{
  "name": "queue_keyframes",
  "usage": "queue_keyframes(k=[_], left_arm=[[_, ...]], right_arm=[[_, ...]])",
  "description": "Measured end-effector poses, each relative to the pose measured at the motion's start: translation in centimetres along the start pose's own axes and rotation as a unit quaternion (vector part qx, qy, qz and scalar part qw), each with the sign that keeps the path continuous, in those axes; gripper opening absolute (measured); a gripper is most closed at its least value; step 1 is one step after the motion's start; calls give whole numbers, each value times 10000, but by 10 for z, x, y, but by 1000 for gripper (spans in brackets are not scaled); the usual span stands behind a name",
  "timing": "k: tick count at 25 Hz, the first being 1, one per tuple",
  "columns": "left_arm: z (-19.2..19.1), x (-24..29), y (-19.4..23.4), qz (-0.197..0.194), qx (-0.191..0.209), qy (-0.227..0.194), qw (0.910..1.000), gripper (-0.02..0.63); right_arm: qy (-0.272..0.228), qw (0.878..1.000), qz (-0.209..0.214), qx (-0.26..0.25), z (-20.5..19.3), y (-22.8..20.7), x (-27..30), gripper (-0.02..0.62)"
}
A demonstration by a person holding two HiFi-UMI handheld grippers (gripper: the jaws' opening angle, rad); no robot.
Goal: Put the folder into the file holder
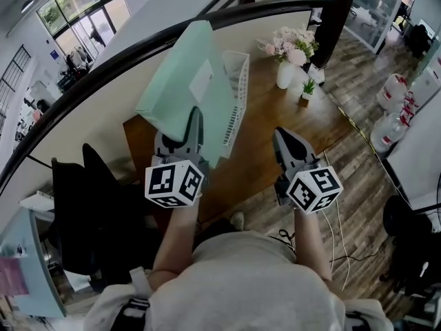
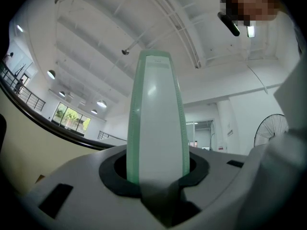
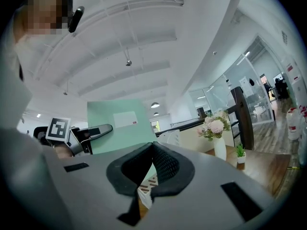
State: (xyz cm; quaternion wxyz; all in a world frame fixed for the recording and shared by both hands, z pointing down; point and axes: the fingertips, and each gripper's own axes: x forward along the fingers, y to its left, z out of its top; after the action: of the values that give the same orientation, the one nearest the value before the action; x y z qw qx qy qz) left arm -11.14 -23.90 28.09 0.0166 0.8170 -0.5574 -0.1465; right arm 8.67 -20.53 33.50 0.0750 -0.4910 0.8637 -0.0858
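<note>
Half done: clamping folder (image 1: 185,74) in left claw (image 1: 194,123), holding it raised beside file holder (image 1: 238,81); right claw (image 1: 284,143) closed, empty; inserting remaining.

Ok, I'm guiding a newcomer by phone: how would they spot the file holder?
Start at the brown wooden table. On it, left of the white vase of pink flowers, stands the file holder, partly behind the raised mint folder. It alone is a white, mesh-walled box.
</note>
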Motion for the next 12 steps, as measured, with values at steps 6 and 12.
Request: queue_keyframes(k=[6,12], left_arm=[[-23,4,2,-20,-83,215,9997,175],[-35,11,2,-59,16,326,9995,175]], right_arm=[[136,9999,42,-67,-4,9,8,-2],[217,9997,-74,-90,-4,6,12,-2]])
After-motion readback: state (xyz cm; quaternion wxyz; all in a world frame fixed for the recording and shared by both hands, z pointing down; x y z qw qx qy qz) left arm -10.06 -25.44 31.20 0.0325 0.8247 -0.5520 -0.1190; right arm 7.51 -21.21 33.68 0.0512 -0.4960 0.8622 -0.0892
